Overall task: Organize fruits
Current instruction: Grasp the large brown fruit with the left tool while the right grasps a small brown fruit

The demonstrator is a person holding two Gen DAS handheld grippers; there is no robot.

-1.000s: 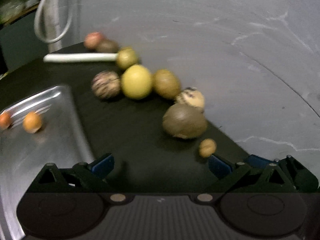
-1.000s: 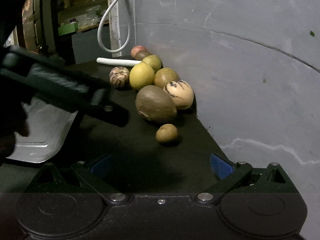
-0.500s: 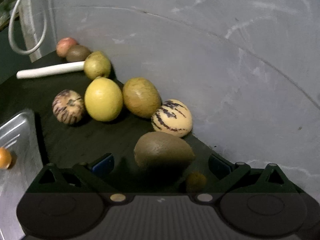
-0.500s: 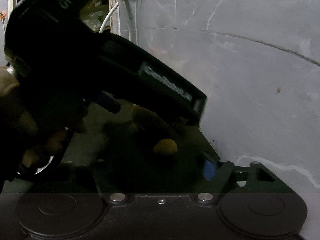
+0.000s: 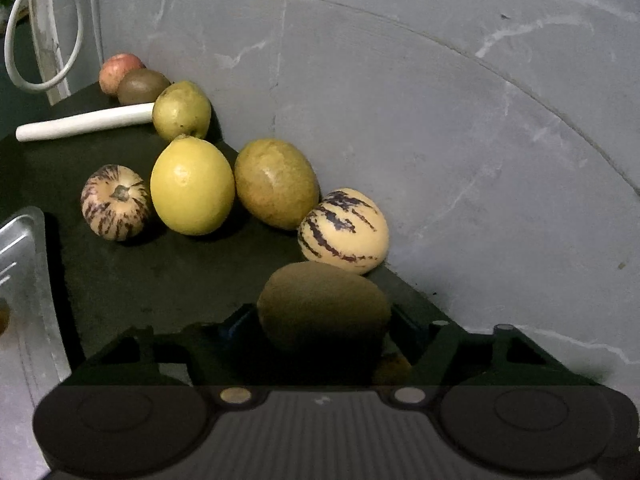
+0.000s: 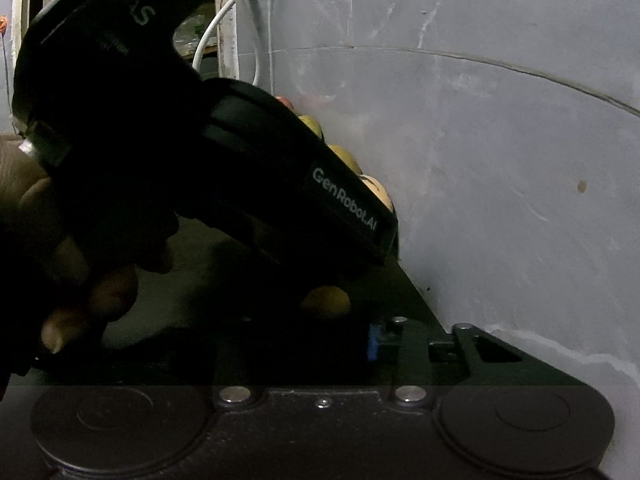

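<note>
- Left gripper (image 5: 322, 322): jaws closed against both sides of the brown kiwi (image 5: 323, 305), which sits on the dark mat (image 5: 168, 272).
- Right gripper (image 6: 320, 340): only 1 blue pad visible; state cannot be determined. A small brown fruit (image 6: 326, 300) lies just ahead.
- Striped melon (image 5: 344, 230) touches the kiwi's far side.
- Metal tray (image 5: 24, 248) at left.

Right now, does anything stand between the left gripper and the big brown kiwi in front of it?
Nothing visible does. The kiwi already sits between the fingers of the left gripper. A striped melon lies just beyond it, against the wall, not in the way.
</note>
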